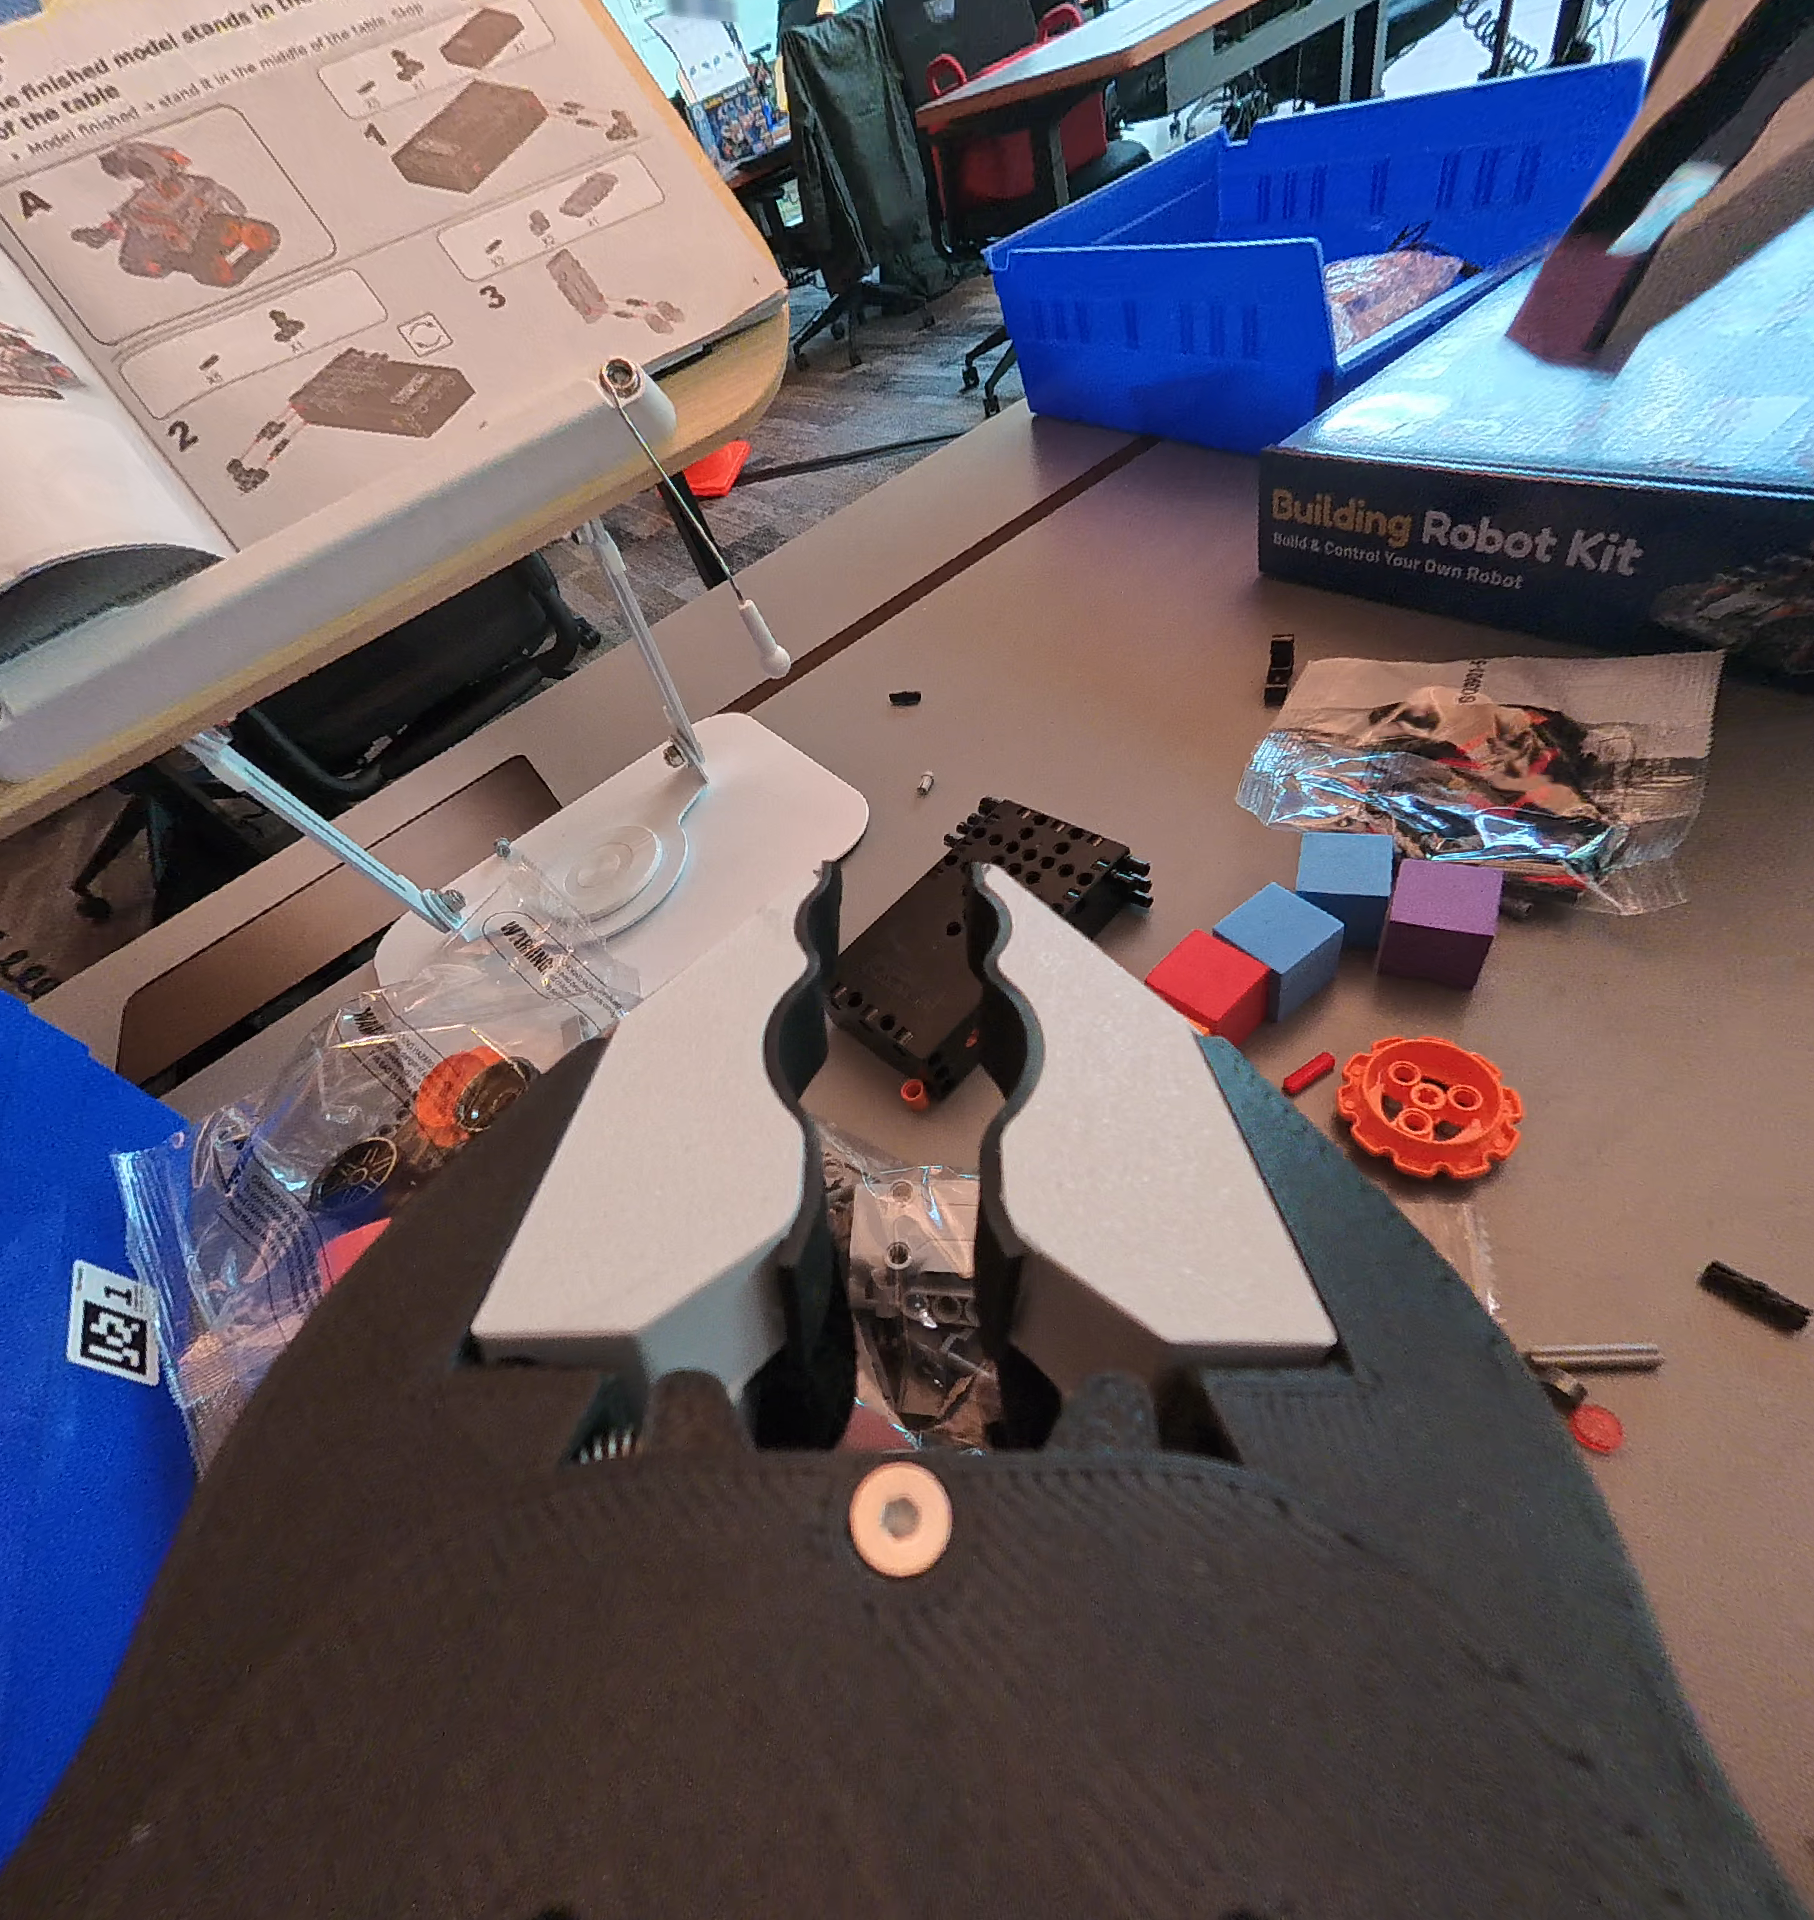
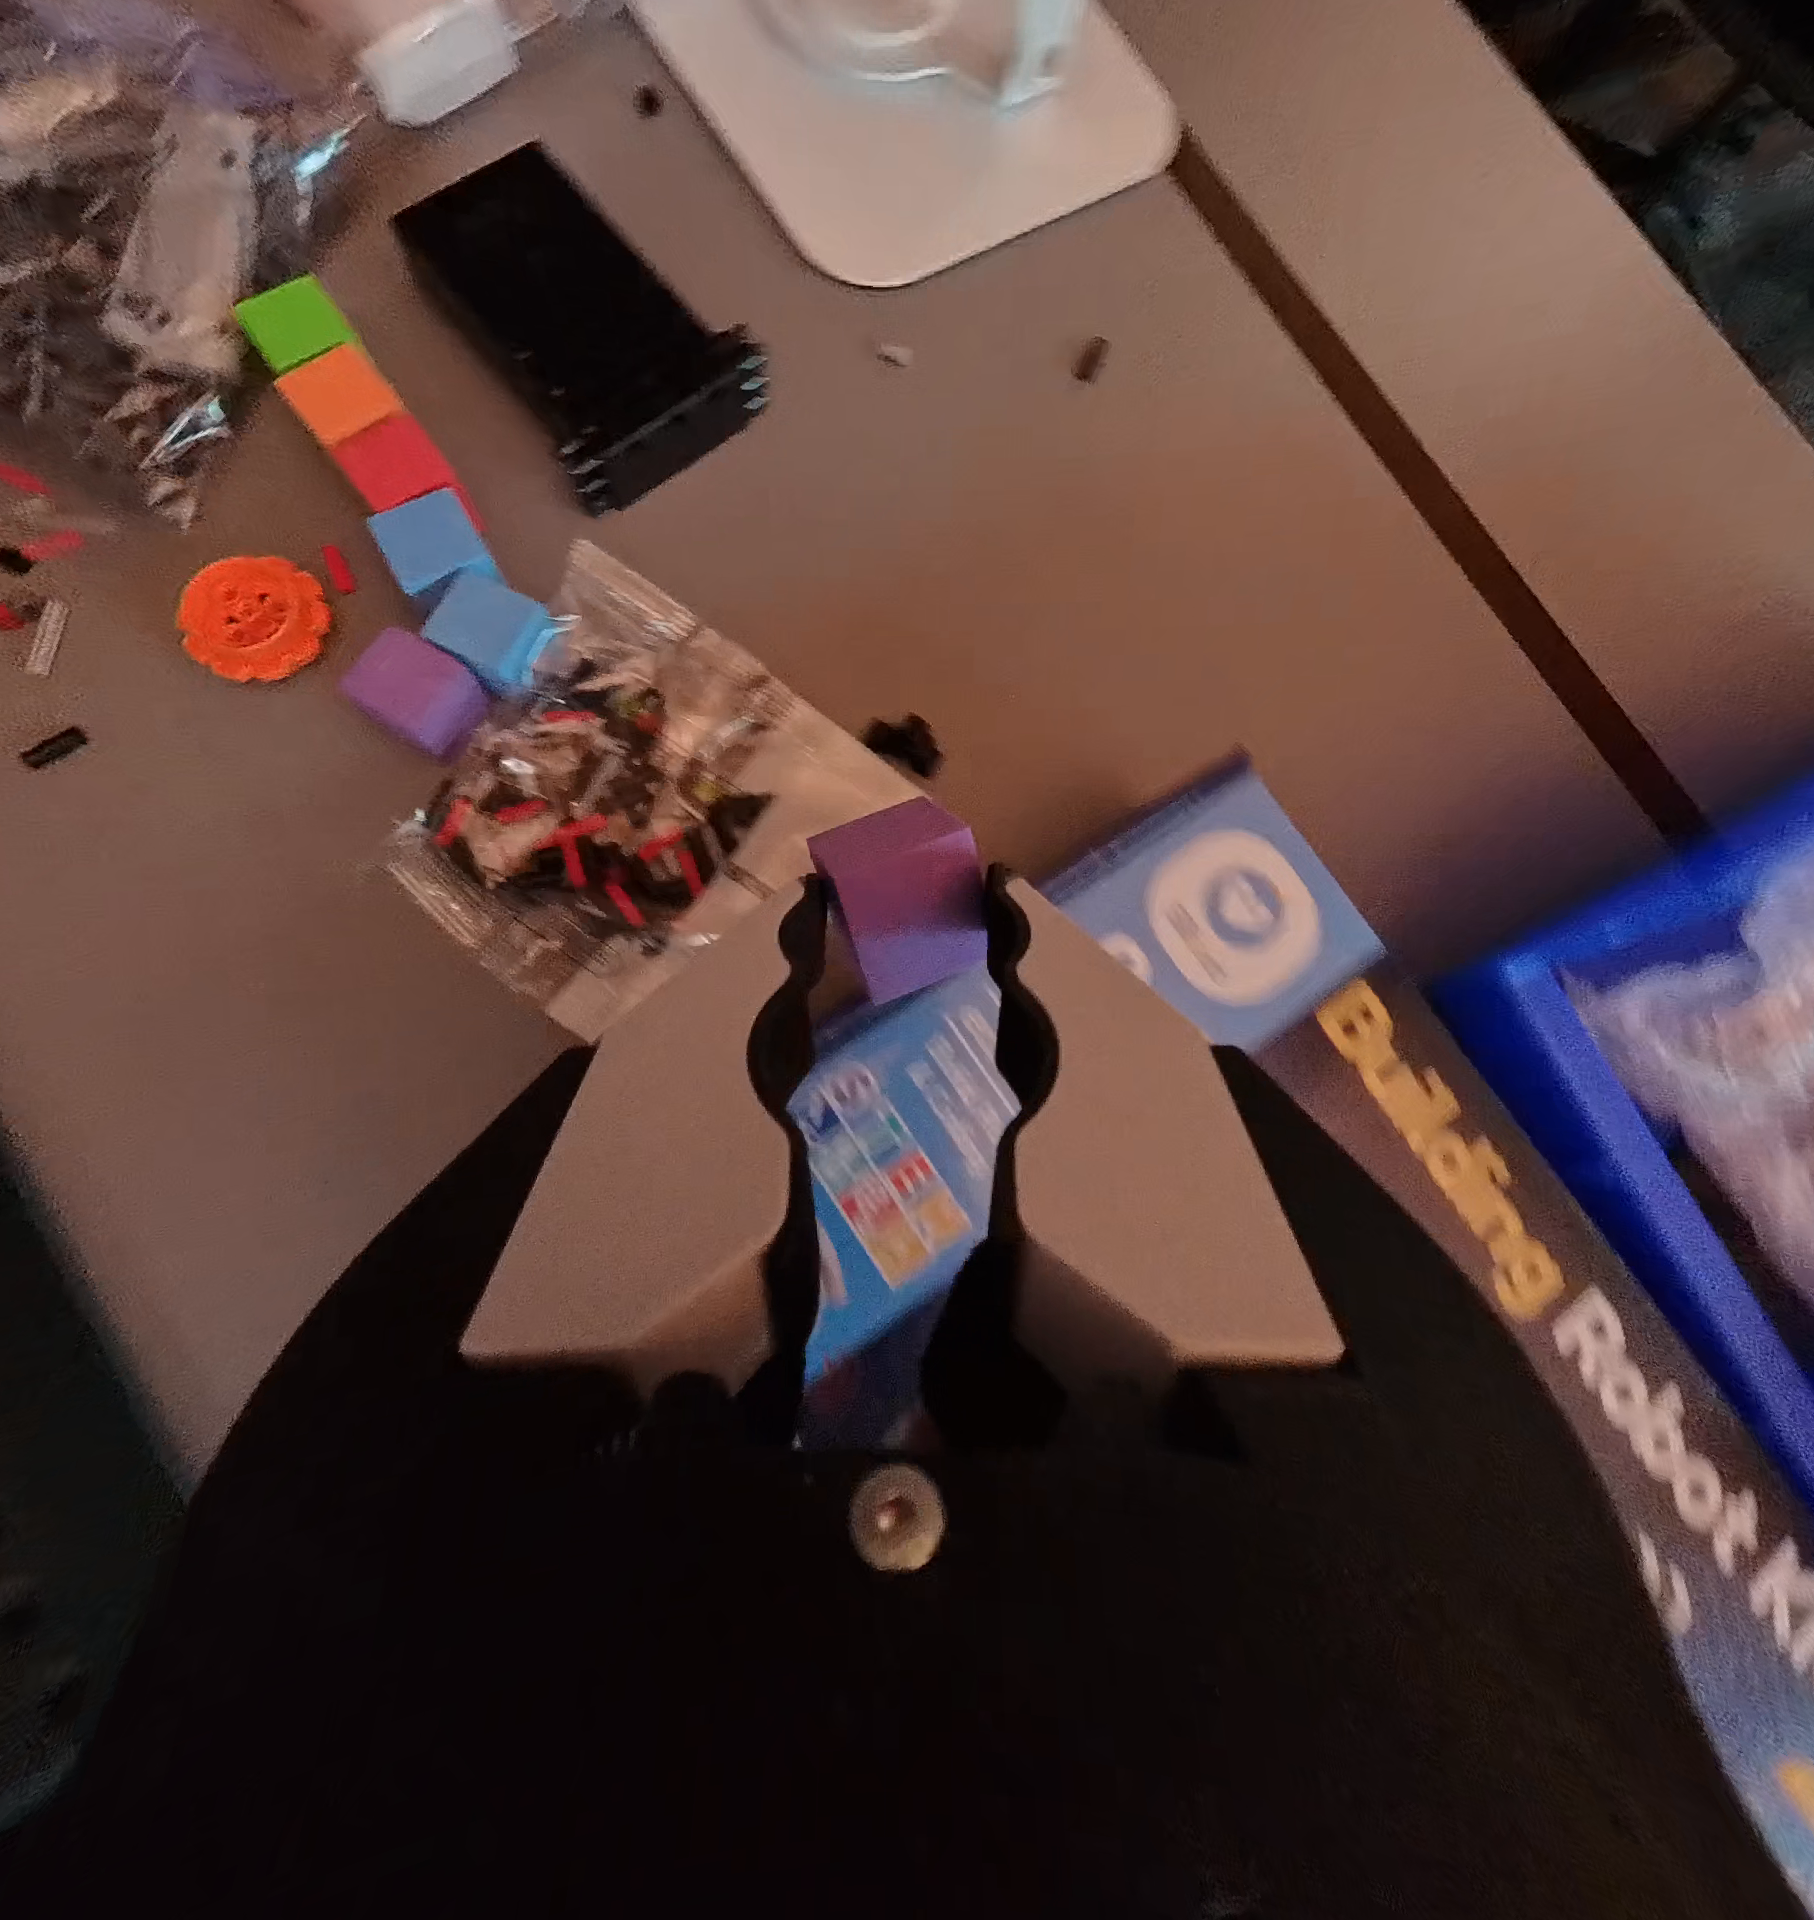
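We see a blue bin (image 1: 1173, 312) at the far edge of the surface (image 1: 1038, 644), with a crinkled clear bag inside it; its contents are too blurred to tell. Beside the bin lies a dark kit box (image 1: 1568, 457). A clear bag of small black and red parts (image 1: 1474, 769) lies flat in front of the box, and another clear bag with wheels (image 1: 383, 1122) rests near the white base of a book stand (image 1: 674, 831) that holds an open instruction booklet (image 1: 290, 260).

Our right claw (image 2: 898, 899) hangs above the kit box (image 2: 1402, 1091), tilted downward, its fingers closed on a purple cube (image 2: 903, 894) pinched at the very tips. Our left claw (image 1: 908, 883) hovers low over the surface, fingers parted by a narrow gap and gripping nothing; a black perforated block (image 1: 986, 935) lies just beyond its tips.

From the right wrist view, a row of cubes touches end to end: green (image 2: 290, 320), orange (image 2: 340, 393), red (image 2: 396, 462), then two blue cubes (image 2: 430, 540), with a second purple cube (image 2: 415, 691) at the near end. An orange gear (image 1: 1431, 1107) lies near the row, and small black and red pins are scattered about it.
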Tool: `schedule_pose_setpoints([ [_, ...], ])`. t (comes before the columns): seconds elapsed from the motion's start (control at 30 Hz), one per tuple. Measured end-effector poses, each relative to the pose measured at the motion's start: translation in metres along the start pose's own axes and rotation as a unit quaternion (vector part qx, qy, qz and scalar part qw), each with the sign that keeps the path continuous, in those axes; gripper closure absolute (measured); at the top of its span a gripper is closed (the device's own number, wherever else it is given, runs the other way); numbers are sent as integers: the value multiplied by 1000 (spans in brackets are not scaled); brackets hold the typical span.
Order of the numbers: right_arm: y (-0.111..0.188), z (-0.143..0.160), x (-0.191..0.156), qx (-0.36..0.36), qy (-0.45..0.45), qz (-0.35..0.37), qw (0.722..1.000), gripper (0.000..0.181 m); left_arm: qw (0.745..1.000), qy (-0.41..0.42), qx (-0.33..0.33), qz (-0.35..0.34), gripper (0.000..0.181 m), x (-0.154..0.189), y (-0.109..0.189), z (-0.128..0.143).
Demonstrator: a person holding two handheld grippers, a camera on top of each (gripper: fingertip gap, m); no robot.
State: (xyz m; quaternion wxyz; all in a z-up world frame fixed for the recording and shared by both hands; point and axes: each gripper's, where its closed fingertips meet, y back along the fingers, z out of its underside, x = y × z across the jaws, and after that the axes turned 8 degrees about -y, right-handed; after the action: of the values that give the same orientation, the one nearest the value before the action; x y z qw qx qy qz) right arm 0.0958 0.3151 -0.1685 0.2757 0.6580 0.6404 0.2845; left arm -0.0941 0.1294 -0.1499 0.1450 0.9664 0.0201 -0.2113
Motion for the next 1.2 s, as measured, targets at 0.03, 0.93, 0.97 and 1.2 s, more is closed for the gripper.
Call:
schedule_pose_setpoints([
  [0.03,11,8,13,9,-25,9,1000,152,1000,0,1,1,159,1,0,0],
  [0.93,-122,-23,-147,-114,158,-109,975,137,1000,7,-5,0,158,-1,-3,5],
  [0.97,-128,-21,-149,-122,154,-115,974,143,1000,6,-4,0,158,-1,-2,4],
  [1.2,-102,-39,-137,-79,158,-82,981,157,1000,3,7,0,159,0,2,-2],
])
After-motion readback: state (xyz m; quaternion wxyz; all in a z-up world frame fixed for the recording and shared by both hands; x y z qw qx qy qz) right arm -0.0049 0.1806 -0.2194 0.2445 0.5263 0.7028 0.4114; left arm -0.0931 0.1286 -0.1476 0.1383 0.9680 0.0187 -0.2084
